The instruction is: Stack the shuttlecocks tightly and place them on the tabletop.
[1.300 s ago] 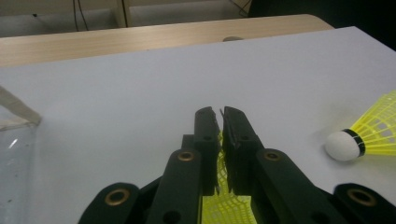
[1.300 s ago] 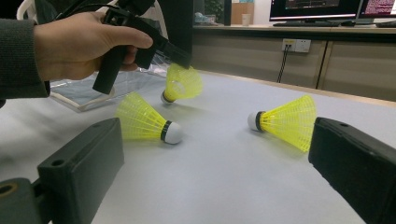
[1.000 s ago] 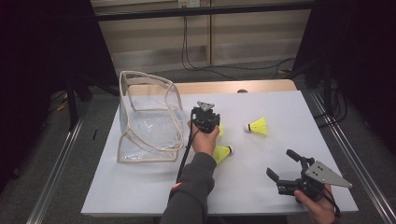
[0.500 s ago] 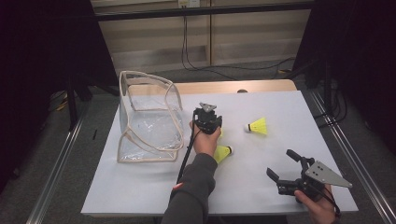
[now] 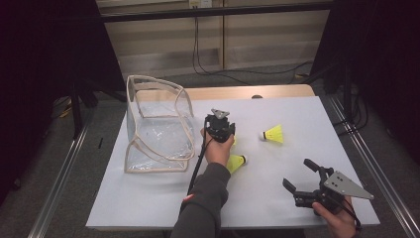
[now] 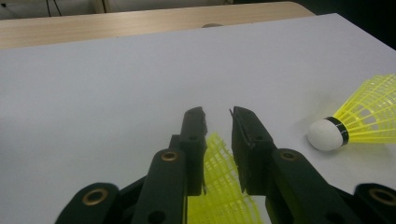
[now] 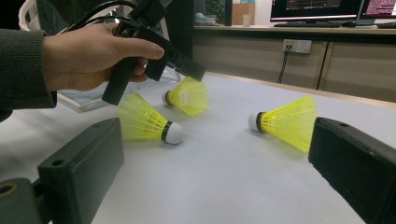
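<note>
Nearest, at the worktop's right front, the right hand-held gripper rests with jaws spread wide, holding nothing. Just beyond and left lies one yellow shuttlecock. At mid-worktop the left hand-held gripper has its jaws nearly together, just eased slightly apart, a second shuttlecock's yellow skirt between them. A third shuttlecock lies right of it; a clear bag stands left.
</note>
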Demonstrator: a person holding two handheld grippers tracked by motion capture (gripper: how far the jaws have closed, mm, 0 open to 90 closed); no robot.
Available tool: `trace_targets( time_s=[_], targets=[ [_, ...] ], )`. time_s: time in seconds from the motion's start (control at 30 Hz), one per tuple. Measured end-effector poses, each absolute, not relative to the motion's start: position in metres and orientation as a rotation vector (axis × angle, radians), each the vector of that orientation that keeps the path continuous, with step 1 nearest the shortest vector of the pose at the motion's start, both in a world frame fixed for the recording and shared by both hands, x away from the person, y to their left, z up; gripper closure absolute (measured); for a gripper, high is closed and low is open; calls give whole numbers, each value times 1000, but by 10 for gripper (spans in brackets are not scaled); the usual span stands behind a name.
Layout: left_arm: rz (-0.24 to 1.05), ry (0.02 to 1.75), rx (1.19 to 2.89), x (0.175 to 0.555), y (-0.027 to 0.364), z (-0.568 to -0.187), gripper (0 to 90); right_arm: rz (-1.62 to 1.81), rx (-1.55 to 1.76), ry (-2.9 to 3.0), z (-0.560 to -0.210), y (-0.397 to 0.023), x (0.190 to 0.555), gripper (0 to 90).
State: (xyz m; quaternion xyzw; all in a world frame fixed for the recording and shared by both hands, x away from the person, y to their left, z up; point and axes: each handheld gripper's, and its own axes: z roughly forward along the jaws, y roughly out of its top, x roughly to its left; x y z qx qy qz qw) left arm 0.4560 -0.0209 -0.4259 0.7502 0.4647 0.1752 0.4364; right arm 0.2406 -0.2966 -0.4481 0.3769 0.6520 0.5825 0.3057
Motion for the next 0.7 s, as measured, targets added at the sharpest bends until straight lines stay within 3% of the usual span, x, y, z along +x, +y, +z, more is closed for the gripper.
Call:
trace_targets(
  time_s=[0.7],
  targets=[
    [411,1154,1846,455,-18,-421,681,1540,999,1728,-448,-296,241,28]
  ],
)
